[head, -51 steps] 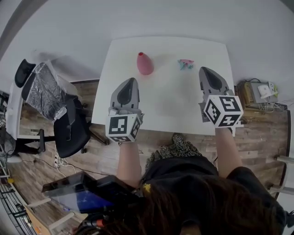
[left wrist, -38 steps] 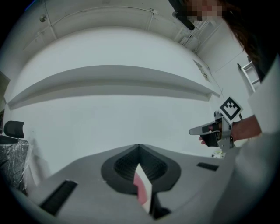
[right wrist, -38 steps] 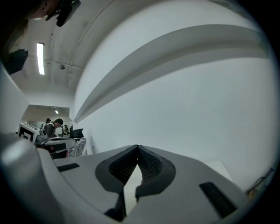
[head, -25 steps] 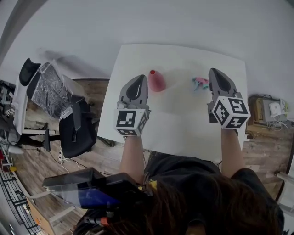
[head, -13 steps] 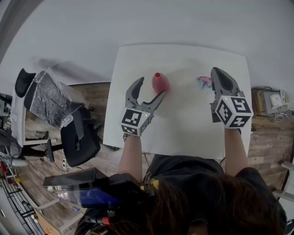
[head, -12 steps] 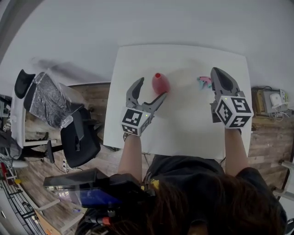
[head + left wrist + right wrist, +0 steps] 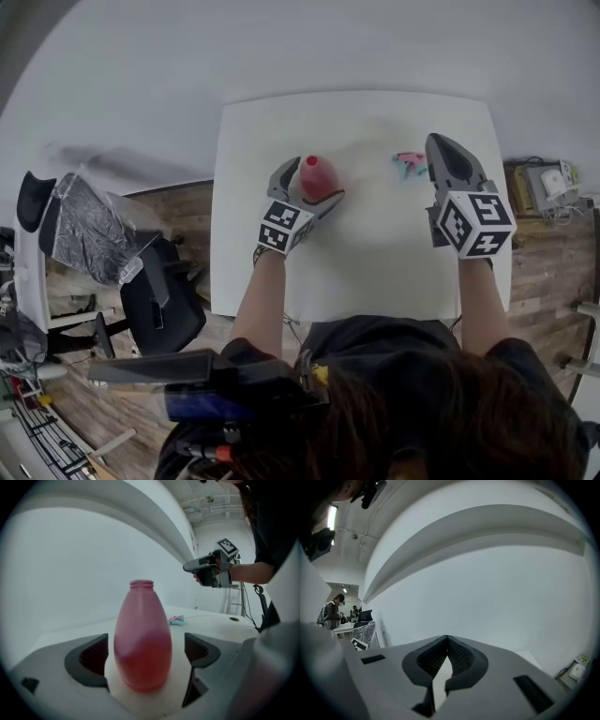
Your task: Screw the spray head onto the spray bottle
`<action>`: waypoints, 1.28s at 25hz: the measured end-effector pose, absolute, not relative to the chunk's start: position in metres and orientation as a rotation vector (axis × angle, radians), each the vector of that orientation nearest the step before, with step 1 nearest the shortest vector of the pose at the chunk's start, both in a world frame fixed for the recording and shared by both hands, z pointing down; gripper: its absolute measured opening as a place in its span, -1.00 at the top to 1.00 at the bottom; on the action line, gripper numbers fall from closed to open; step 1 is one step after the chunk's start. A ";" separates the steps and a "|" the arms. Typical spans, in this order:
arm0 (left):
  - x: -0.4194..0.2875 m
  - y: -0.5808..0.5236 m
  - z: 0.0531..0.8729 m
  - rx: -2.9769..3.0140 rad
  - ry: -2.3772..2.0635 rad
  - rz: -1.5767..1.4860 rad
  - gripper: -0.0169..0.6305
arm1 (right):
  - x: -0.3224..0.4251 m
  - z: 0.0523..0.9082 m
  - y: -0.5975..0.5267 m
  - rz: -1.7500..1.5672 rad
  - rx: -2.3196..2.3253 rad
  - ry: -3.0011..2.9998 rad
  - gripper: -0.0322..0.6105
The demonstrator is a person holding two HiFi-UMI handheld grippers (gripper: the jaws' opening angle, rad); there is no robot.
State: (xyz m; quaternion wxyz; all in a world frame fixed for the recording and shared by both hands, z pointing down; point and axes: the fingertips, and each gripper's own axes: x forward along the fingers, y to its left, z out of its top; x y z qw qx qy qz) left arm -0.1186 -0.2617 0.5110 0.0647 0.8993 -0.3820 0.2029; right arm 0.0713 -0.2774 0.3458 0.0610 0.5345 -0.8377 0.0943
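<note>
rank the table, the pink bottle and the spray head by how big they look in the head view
1. table
2. bottle
3. spray head
Both small things rest on the table, about equally far from the camera, so the order looks safe.

Bottle (image 7: 318, 173) stands on table (image 7: 375, 253) inside the left tool (image 7: 312, 183), spray head (image 7: 407, 163) to its right.

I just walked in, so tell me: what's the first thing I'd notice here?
The pink bottle stands open-topped on the left half of the white table. The left claw, whose jaws have just been opening, sits wide on either side of it, not touching. Next, the little teal-and-pink spray head lies to its right, beside the shut right claw.
</note>
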 end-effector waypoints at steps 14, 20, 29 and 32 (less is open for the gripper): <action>-0.094 -0.266 0.543 2.683 -0.979 0.803 -0.54 | 0.093 0.360 -0.278 0.340 1.696 -2.465 0.88; -0.095 -0.266 0.552 2.644 -0.946 0.886 -0.41 | 0.101 0.365 -0.282 0.351 1.719 -2.443 0.88; -0.093 -0.266 0.553 2.642 -0.953 0.893 -0.40 | 0.107 0.418 -0.290 0.497 1.489 -2.309 0.88; -0.092 -0.267 0.553 2.643 -0.953 0.891 -0.40 | 0.108 0.439 -0.295 0.571 1.352 -2.250 0.87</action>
